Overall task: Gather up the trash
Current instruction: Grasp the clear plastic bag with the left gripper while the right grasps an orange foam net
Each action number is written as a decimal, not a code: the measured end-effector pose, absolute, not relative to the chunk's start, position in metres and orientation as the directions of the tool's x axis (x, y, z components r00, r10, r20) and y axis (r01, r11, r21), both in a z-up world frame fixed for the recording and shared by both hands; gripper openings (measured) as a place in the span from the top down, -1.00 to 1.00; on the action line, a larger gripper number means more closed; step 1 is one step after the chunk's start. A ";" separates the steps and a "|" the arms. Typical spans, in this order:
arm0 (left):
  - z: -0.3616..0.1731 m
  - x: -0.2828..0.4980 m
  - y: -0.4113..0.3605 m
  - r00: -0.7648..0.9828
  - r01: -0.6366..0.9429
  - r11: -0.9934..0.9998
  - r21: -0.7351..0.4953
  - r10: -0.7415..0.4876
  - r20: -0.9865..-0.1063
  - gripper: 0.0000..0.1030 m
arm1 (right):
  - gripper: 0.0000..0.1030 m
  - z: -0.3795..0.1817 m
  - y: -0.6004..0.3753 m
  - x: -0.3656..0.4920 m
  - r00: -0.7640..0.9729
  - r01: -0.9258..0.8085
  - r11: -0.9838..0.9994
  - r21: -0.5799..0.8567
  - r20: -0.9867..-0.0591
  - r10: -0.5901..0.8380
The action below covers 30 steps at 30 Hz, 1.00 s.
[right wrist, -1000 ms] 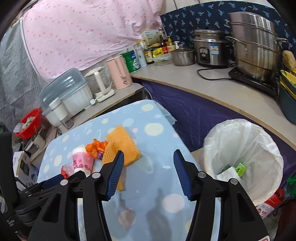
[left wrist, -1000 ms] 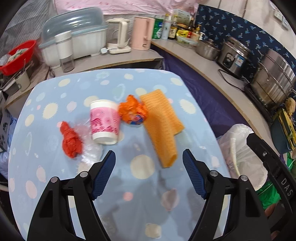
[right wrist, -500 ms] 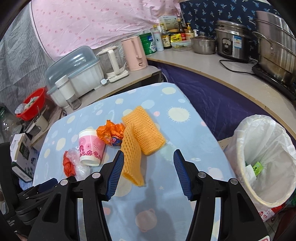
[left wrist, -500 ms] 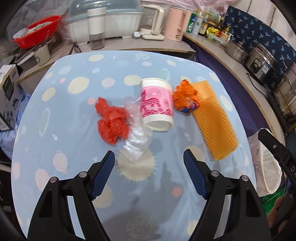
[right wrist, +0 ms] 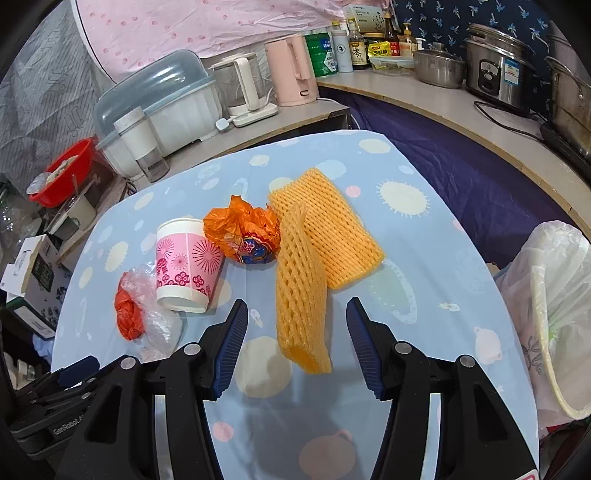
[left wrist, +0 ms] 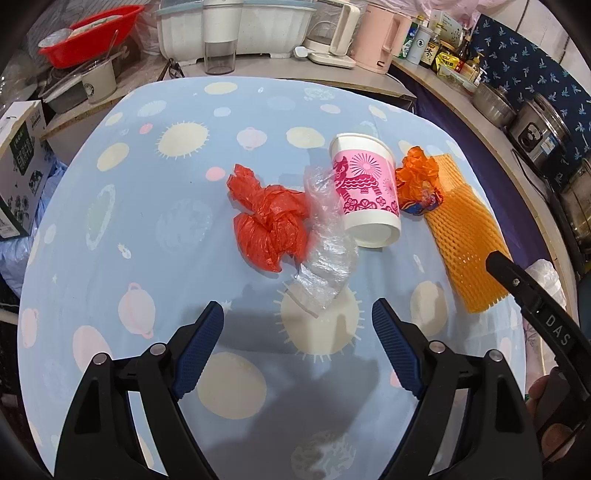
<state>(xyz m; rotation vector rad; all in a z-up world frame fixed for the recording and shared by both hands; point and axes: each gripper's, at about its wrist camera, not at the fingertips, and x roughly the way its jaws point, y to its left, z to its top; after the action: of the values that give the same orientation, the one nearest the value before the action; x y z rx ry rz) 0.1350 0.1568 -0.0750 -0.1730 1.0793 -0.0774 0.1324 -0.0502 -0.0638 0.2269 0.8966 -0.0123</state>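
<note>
Trash lies in a row on the blue dotted tablecloth (left wrist: 155, 192): a crumpled red bag (left wrist: 271, 221), clear plastic wrap (left wrist: 325, 254), an upside-down pink paper cup (left wrist: 364, 190), an orange wrapper (left wrist: 419, 181) and yellow foam netting (left wrist: 465, 240). My left gripper (left wrist: 297, 321) hovers just short of the clear wrap, its jaws opening, nothing between them. My right gripper (right wrist: 297, 317) is open with the near end of the foam netting (right wrist: 301, 291) lying between its fingertips, pads apart from it. The cup (right wrist: 186, 264) and orange wrapper (right wrist: 245, 232) sit to its left.
A bin lined with a white bag (right wrist: 557, 314) stands off the table's right edge. Behind the table a counter holds a dish rack (right wrist: 166, 107), kettles (right wrist: 291, 70), bottles and steel pots (right wrist: 495, 62). A red basin (left wrist: 92, 33) and a box (left wrist: 22, 158) are at the left.
Both grippers came down and closer to the table. The left swung over from the netting and cup toward the clear wrap and red bag, jaws widening slightly. The right closed in on the foam netting.
</note>
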 end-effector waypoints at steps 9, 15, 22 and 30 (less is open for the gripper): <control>-0.087 0.152 0.151 0.459 -0.022 0.977 -0.211 -0.177 -0.870 -0.52 | 0.74 -0.080 -0.051 0.142 0.597 0.116 0.977 0.178 -0.799 0.075; -0.095 0.168 0.137 0.467 -0.006 0.978 -0.207 -0.180 -0.866 -0.32 | 0.80 -0.082 -0.056 0.136 0.596 0.117 0.975 0.190 -0.798 0.084; -0.103 0.175 0.129 0.436 0.017 0.973 -0.229 -0.213 -0.874 0.39 | 0.80 -0.075 -0.061 0.126 0.604 0.115 0.970 0.213 -0.790 0.101; -0.084 0.151 0.122 0.463 0.069 0.968 -0.242 -0.246 -0.852 0.57 | 0.80 -0.058 -0.066 0.107 0.634 0.103 0.965 0.243 -0.763 0.125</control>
<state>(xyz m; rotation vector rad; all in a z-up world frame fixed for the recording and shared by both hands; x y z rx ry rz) 0.1506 0.1224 -0.0837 -0.1829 1.0736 -0.1947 0.1074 -0.0663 -0.0577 0.2757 0.8873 0.0129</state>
